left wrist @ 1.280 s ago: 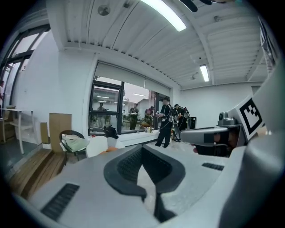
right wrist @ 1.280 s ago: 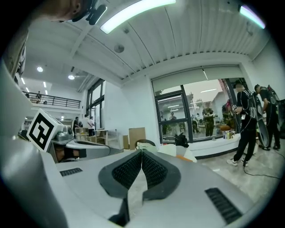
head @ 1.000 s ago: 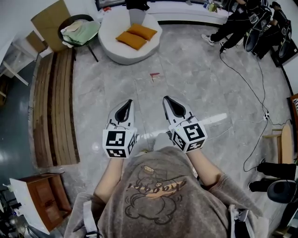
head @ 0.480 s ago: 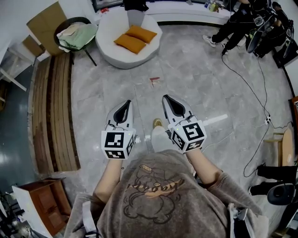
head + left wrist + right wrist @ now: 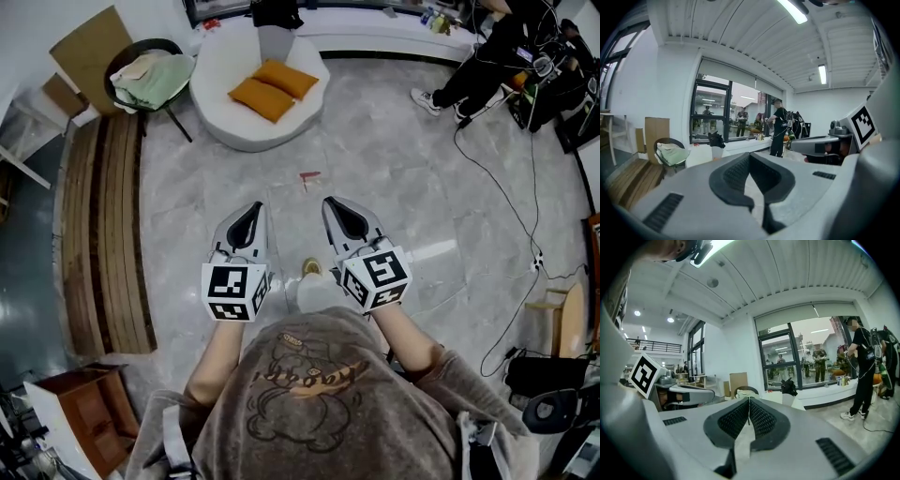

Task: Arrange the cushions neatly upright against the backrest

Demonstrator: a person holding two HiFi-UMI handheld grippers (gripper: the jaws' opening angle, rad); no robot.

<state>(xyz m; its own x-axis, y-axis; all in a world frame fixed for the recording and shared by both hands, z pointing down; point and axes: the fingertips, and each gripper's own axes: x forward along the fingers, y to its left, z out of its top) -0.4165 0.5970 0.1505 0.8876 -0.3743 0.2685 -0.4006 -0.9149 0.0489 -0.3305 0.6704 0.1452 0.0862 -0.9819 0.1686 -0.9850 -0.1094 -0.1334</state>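
Two orange cushions point(image 5: 286, 79) point(image 5: 262, 98) lie flat on the seat of a round white sofa point(image 5: 220, 66) at the top of the head view, away from its backrest. My left gripper point(image 5: 257, 206) and right gripper point(image 5: 330, 201) are held side by side over the grey floor, well short of the sofa and pointing toward it. Both are shut with nothing between the pads. In the left gripper view the left gripper's point(image 5: 750, 154) tips meet, and the same shows for the right gripper point(image 5: 749, 400) in its own view.
Wooden planks point(image 5: 103, 216) lie along the left. A black chair with green cloth point(image 5: 150, 75) stands left of the sofa. A small red mark point(image 5: 309, 177) is on the floor ahead. A person in black point(image 5: 487, 56) stands top right, with cables point(image 5: 506, 206) trailing across the floor.
Both grippers have advanced together across the floor toward the sofa; the red floor mark now sits closer to them. Their jaws stayed shut.
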